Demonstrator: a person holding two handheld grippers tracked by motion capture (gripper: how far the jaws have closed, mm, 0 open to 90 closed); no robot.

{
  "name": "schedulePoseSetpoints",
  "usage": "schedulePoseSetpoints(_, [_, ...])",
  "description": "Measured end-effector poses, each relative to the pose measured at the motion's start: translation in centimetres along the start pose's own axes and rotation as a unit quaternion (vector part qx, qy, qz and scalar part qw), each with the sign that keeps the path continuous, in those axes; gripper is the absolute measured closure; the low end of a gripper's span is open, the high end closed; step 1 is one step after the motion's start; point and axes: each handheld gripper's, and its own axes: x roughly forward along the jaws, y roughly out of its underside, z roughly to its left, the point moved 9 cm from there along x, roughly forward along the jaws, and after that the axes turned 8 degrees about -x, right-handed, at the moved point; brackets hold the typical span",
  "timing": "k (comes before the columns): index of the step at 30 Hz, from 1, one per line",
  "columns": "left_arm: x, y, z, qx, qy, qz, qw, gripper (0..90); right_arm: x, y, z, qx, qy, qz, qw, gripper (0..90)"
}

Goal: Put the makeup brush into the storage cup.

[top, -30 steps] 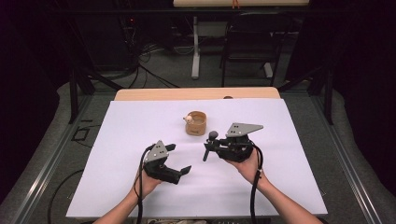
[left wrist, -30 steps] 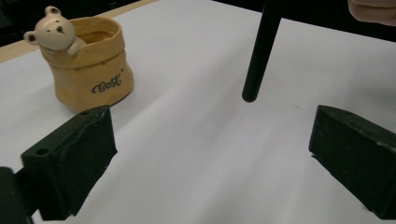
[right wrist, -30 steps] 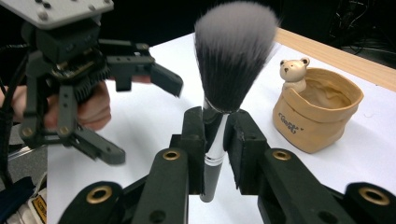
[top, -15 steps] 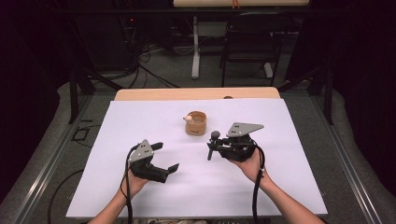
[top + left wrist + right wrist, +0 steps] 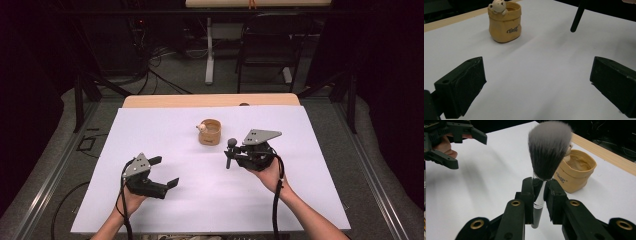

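White sheeting covers our bench (image 5: 165, 130), with a strip of bare wood showing along its far edge, and beyond it a dark chair (image 5: 265, 47) and loose cables lie on the floor. On the sheet a tan pouch-shaped pot (image 5: 210, 132) with a small bear figure on its rim stands upright, just beyond and to the left of our right tool (image 5: 231, 154), with open sheet between them. Our right tool is clenched on a makeup brush (image 5: 547, 160), pinching the silver ferrule and dark handle just under the grey-tipped bristles; the brush stands upright, handle end hanging just over the sheet, near the pot. Our left tool (image 5: 164, 172) is released, jaws wide apart with bare sheet between them, well apart from brush and pot
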Motion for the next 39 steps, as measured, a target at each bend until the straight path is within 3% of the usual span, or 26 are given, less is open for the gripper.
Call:
schedulePoseSetpoints(9, [-0.6,0.5,0.8,-0.004,-0.011,0.001,0.9999,0.0,0.4,0.2,-1.1,0.007,0.008,0.016,0.9998,77.5])
schedulePoseSetpoints(20, [-0.4,0.5,0.8,0.003,-0.01,0.006,0.9999,0.0,1.3,-0.2,-1.8,0.006,0.006,0.028,0.9996,77.5])
schedulePoseSetpoints(39, [-0.3,0.1,0.8,0.007,-0.016,-0.002,0.9998,0.0,2.2,-2.4,-3.4,0.001,0.013,0.03,0.9995,77.5])
